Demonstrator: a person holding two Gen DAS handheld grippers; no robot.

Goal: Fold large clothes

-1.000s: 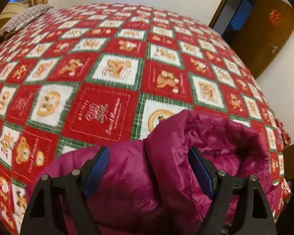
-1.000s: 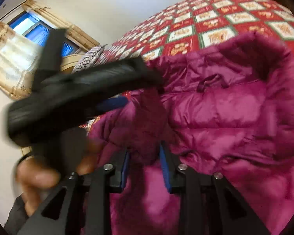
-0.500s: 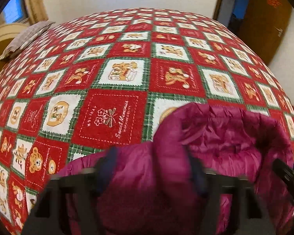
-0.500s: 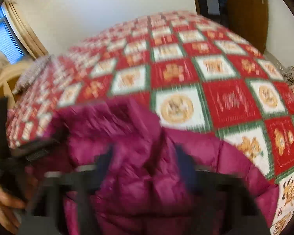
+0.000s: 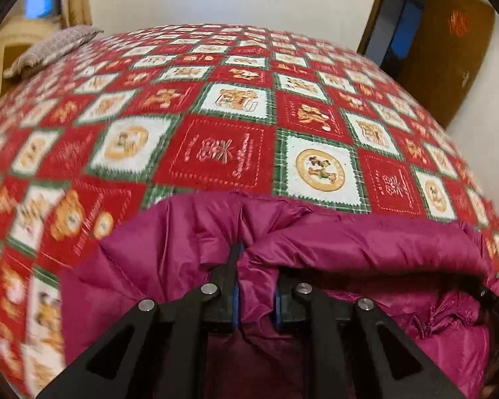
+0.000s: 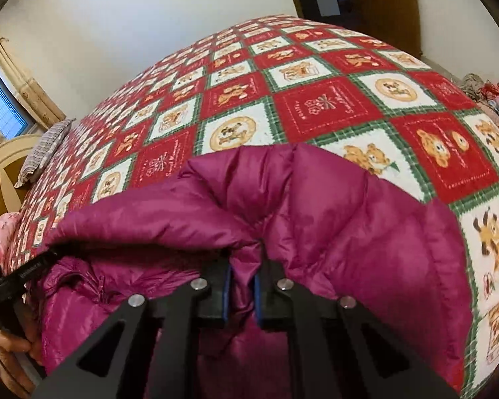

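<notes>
A magenta puffer jacket [image 5: 349,239] lies bunched at the near edge of the bed; it also fills the lower part of the right wrist view [image 6: 332,219]. My left gripper [image 5: 254,276] is shut on a fold of the jacket's upper edge. My right gripper [image 6: 243,272] is shut on another fold of the same edge, further right. The edge between them stretches taut. The right gripper shows at the right edge of the left wrist view [image 5: 497,306], and the left gripper, with the hand holding it, shows at the left edge of the right wrist view [image 6: 13,279].
The bed carries a red, white and green teddy-bear quilt [image 5: 223,153] [image 6: 322,106]. A striped pillow [image 5: 53,46] [image 6: 43,153] lies at the far left by a cream headboard [image 6: 3,173]. A brown door [image 5: 442,46] stands at the right. Clutter [image 6: 489,96] lies beyond the bed's right edge.
My left gripper has gone from open around the jacket to shut on a fold. My right gripper has swung round to face the bed and re-gripped. The jacket's edge is now pulled out between them.
</notes>
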